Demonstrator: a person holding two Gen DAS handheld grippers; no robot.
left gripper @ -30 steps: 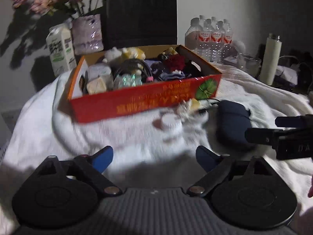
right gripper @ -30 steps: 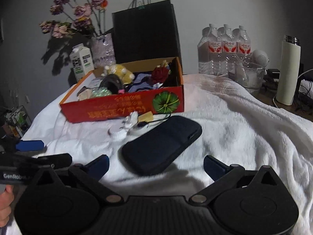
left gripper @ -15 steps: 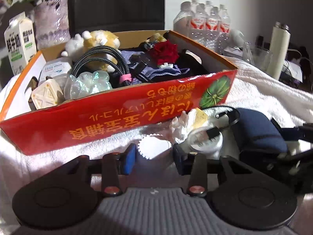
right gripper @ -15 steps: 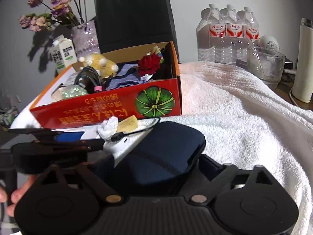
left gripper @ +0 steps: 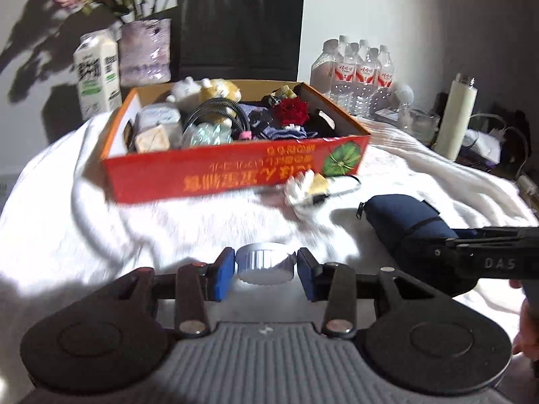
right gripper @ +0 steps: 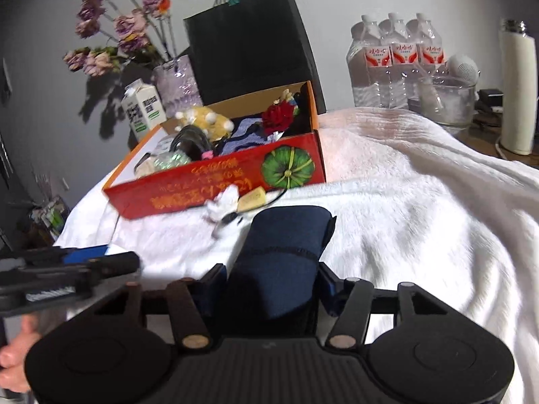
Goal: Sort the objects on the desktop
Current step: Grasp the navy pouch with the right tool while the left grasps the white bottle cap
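Two grippers each have something. Left gripper (left gripper: 264, 269) is clamped on a small ridged white cap (left gripper: 263, 262), lifted above the white blanket (left gripper: 134, 229). Right gripper (right gripper: 269, 286) is closing around the dark blue pouch (right gripper: 286, 245). Squeeze firmly, then carry both over the red box (left gripper: 235, 171) rim.

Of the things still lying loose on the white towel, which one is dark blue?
The navy zip pouch, between the right gripper as its jaws close. The ridged cap and crumpled wrapper are pale.
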